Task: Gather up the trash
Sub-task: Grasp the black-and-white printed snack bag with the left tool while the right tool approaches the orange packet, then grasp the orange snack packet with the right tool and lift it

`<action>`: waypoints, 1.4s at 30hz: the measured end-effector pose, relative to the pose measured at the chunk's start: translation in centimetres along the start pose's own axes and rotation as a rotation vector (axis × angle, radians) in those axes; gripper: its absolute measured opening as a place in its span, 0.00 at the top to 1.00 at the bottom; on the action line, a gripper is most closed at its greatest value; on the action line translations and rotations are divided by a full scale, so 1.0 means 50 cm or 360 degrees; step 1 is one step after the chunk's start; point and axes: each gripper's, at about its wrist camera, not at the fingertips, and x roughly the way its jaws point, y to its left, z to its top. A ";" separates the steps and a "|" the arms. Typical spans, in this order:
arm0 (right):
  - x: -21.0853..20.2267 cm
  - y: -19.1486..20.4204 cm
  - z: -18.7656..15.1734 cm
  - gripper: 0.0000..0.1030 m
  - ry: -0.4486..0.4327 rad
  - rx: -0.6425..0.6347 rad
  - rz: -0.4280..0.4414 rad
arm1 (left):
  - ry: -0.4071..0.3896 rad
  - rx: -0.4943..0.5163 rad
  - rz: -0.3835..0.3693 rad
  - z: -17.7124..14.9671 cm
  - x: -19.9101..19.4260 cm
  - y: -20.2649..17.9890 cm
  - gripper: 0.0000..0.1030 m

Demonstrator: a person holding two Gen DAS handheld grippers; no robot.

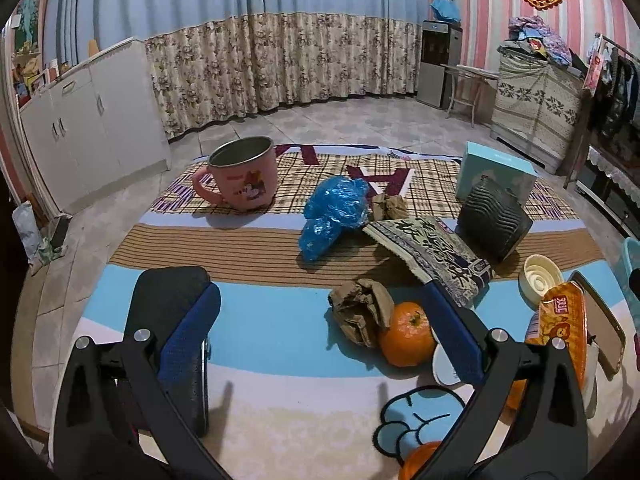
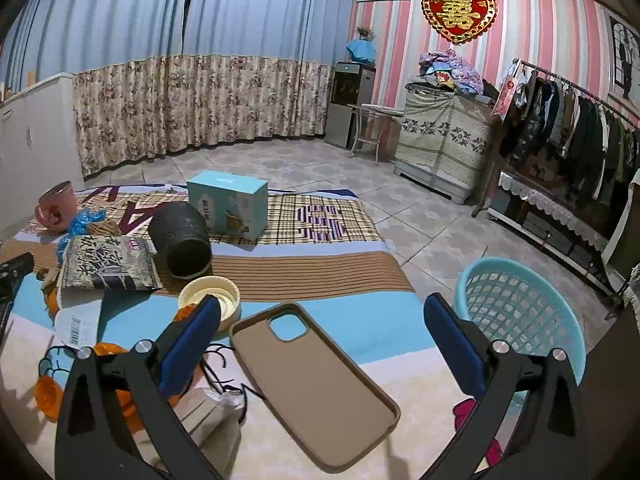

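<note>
Both the left gripper (image 1: 320, 300) and right gripper (image 2: 322, 312) hung released, empty, probably because the crumpled brown paper wad (image 1: 362, 312) near the striped blanket's (image 1: 260, 320) front edge awaited the light-blue perforated plastic basket (image 2: 520, 316) off its right edge.

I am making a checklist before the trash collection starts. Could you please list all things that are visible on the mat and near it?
mug: 1, pink, far left of mat
plastic bag: 1, blue, crumpled, mat centre
paper wads: 2, brown, one beside orange, one behind bag
orange: 1, orange, beside near wad
snack packet: 1, dark printed, mid mat
jar: 1, black, on its side
lid: 1, cream, near jar
box: 1, teal, far side
phone case: 1, brown, near edge
basket: 1, light blue, right of mat
left gripper: open
right gripper: open
</note>
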 end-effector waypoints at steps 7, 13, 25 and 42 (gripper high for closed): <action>0.026 -0.039 0.008 0.04 0.0030 0.0022 -0.0041 | 0.0094 -0.0059 -0.0127 0.011 0.034 -0.043 0.05; 0.046 -0.060 0.007 0.04 0.0085 0.0094 0.0001 | 0.0136 0.0035 -0.0136 0.028 0.077 -0.106 0.22; 0.054 -0.021 0.000 0.04 0.0121 -0.0003 0.0033 | 0.0062 0.0098 -0.0177 0.036 0.060 -0.114 0.83; 0.009 0.051 -0.001 0.04 0.0119 -0.0117 0.0239 | -0.0135 0.0102 -0.0040 0.003 -0.120 -0.041 0.87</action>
